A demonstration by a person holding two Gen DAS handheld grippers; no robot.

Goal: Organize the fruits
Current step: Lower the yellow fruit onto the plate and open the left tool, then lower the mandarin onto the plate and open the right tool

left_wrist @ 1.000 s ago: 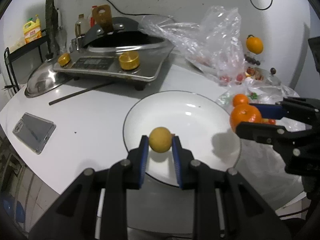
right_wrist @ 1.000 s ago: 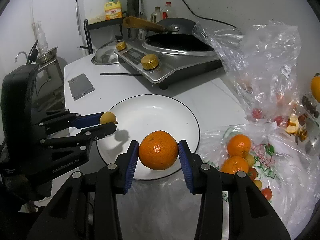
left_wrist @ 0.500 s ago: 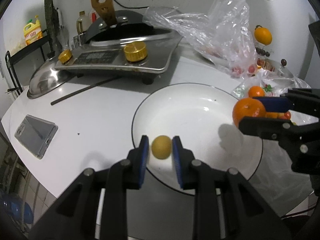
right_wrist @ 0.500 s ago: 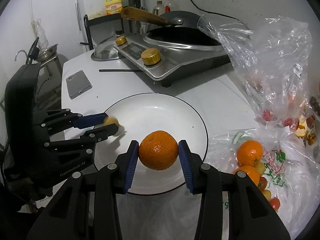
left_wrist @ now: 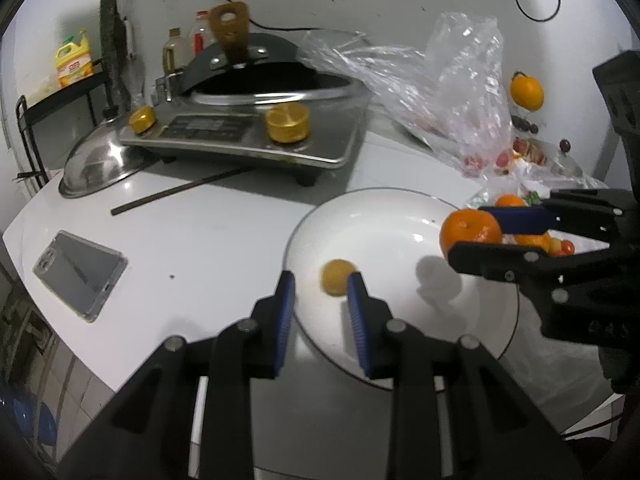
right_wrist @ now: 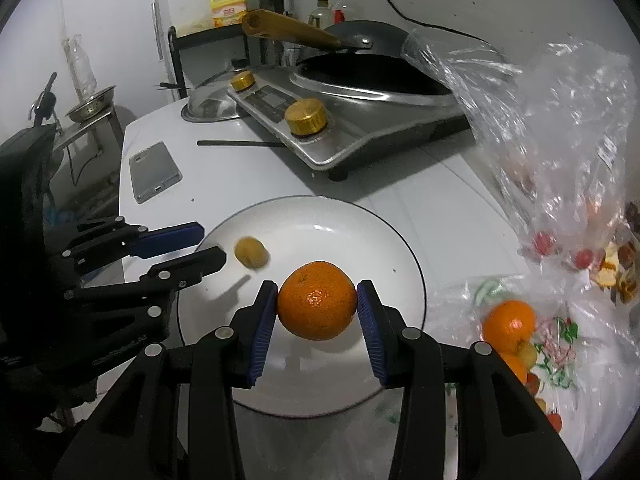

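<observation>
A white plate (left_wrist: 392,220) (right_wrist: 320,216) sits on the white table. On its near left part lies a small yellow fruit (left_wrist: 338,277) (right_wrist: 251,253), just past the tips of my left gripper (left_wrist: 320,284) (right_wrist: 212,245). That gripper's jaws are opening, and its pads no longer press on the fruit. My right gripper (right_wrist: 317,292) (left_wrist: 474,236) is shut on an orange mandarin (right_wrist: 316,312) (left_wrist: 468,228), which it holds a little above the plate's right side.
An induction cooker (left_wrist: 240,132) with a black wok stands behind the plate. A phone (left_wrist: 78,276), a metal lid (left_wrist: 100,168) and a dark stick (left_wrist: 180,192) lie to the left. Clear bags (right_wrist: 552,132) and loose oranges (right_wrist: 508,324) crowd the right.
The left gripper lowered the small yellow fruit onto the plate and let it go. The right gripper carried the mandarin leftward over the plate.
</observation>
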